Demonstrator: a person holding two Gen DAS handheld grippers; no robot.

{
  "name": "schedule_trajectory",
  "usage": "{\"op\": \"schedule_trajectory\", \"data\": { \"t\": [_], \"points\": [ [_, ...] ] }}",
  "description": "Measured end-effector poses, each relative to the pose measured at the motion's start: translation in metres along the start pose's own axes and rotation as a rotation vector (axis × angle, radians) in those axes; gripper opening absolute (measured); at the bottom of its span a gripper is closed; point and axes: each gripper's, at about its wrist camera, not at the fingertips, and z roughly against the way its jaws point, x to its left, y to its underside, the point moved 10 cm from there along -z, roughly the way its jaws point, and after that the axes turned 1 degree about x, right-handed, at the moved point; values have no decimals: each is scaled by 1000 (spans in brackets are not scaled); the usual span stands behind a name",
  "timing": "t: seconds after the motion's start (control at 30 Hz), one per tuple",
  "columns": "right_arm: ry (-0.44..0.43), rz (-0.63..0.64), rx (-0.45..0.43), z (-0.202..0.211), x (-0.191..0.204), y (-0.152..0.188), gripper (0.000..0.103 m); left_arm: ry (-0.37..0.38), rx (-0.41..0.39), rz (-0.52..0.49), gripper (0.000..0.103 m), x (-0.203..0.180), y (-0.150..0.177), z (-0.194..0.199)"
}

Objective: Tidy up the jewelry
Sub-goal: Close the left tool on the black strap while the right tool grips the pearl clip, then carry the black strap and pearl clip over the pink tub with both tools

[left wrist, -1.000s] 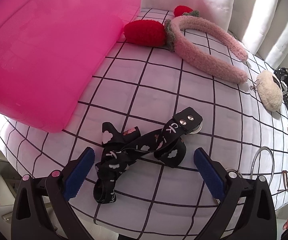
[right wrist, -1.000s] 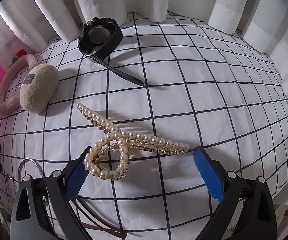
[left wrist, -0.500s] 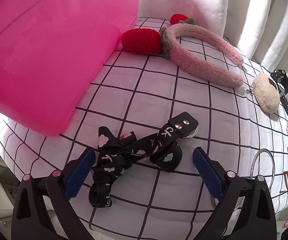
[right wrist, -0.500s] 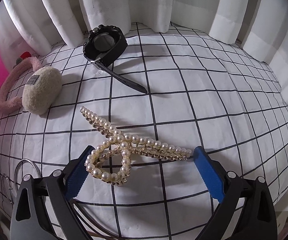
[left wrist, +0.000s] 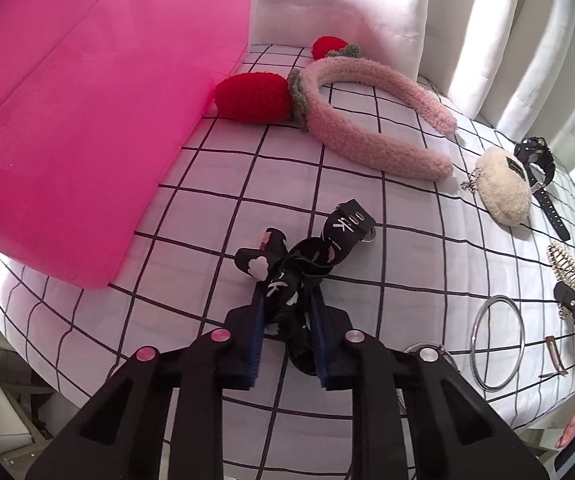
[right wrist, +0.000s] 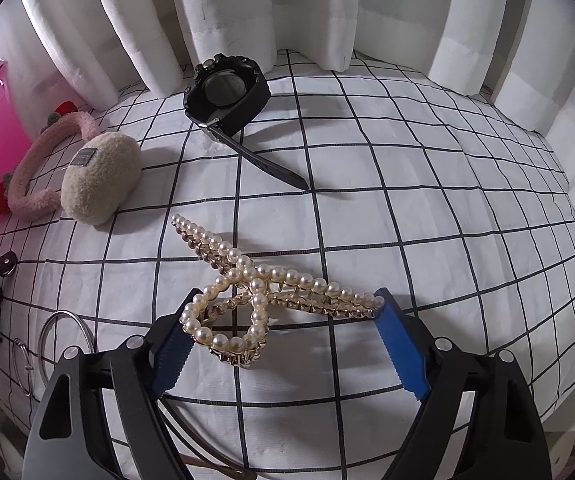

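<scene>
A big pink box (left wrist: 87, 120) sits at the left end of the checked cloth (right wrist: 427, 220), probably where the pieces are meant to go. The fuzzy headband (left wrist: 375, 132), the cream pouch (right wrist: 101, 178) and the watch (right wrist: 227, 96) lie spread out beside it. The left gripper (left wrist: 287, 328) is clamped on the black ribbon (left wrist: 307, 264), likely to lift it; its strap reads "ck". The right gripper (right wrist: 283, 344) stands wide around the pearl clip (right wrist: 255, 296), not yet gripping.

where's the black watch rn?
Right wrist view, far center: black watch lies on the checked cloth against the white curtain, right of the cream fuzzy pouch.
</scene>
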Motion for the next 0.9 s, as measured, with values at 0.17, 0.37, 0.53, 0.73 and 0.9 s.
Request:
{"op": "schedule_trajectory", "data": {
  "t": [0.17,0.37,0.53,0.73,0.9],
  "points": [
    [-18,5,-6,3,3,-1,81,25,-13,-9,17,-7,-3,6],
    [-33,9,-33,17,8,-8,81,62,-43,-14,17,-17,-11,25],
    [-46,17,-63,34,12,-20,81,81,-79,-30,17,-27,-23,43],
    [-76,37,-109,63,25,-38,81,111,-130,-41,17,-36,-37,74],
    [-123,68,-175,100,49,-62,81,136,-198,-33,17,-36,-58,113]
  ]
}}
